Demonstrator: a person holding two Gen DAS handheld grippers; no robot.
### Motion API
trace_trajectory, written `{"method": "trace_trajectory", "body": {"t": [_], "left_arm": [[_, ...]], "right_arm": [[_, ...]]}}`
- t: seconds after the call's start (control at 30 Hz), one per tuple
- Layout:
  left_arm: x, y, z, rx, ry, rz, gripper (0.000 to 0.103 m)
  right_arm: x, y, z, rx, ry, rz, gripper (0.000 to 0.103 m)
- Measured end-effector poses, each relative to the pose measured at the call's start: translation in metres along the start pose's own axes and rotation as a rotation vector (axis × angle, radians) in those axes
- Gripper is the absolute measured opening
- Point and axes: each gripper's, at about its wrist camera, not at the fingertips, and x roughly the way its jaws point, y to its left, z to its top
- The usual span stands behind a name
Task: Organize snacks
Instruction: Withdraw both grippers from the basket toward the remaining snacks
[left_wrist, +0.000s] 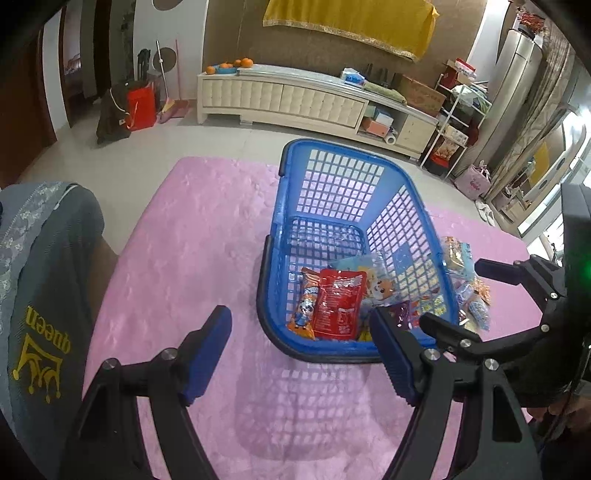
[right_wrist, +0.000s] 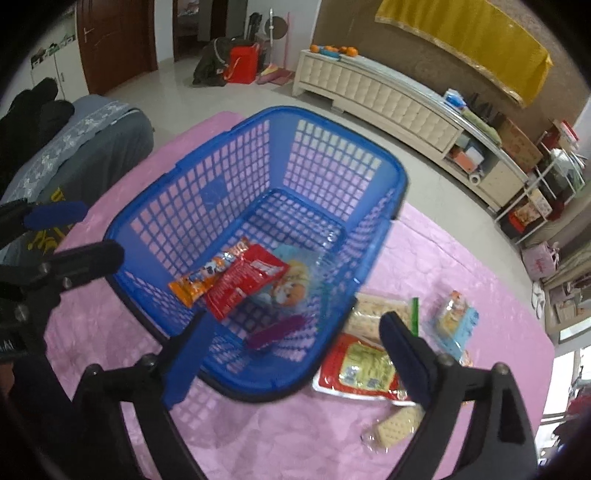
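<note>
Snack packets, light crinkly foil pouches, wait beside the blue plastic lattice basket; pinch a sealed edge. Both hand-held grippers, left and right, gape wide, holding nothing.

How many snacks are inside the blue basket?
4: an orange tube pack at its left side, a red pouch beside it, a light-blue cartoon bag partly beneath, and a purple packet nearest the camera. More could be hidden underneath.

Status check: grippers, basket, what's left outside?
Left gripper open, empty. Right gripper open, empty. Blue basket holds four packets, red one on top. Several snacks remain on the pink mat.
</note>
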Motion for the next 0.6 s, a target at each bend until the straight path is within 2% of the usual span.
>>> {"method": "trace_trajectory", "body": {"t": [0.2,0.3,0.37,0.6], "left_arm": [[-0.025,-0.024,-0.006,0.037,-0.034,-0.003,0.075],[-0.039,-0.048,-0.011,0.098,-0.076,-0.012,0.081],[-0.045,-0.064,-0.013,0.138,-0.104,-0.016,0.081],[-0.043,-0.122,-0.016,0.213,-0.079,-0.058,0.082]], "right_arm": [[-0.036,-0.026,-0.019,0.099,-0.068,0.052,0.095],[-0.055,-0.036,-0.029,0.129,-0.103,0.057,0.095],[-0.067,-0.045,-0.038,0.144,-0.123,0.055,0.095],[-0.096,-0.086,-0.070,0.210,-0.163,0.056,0.095]]}}
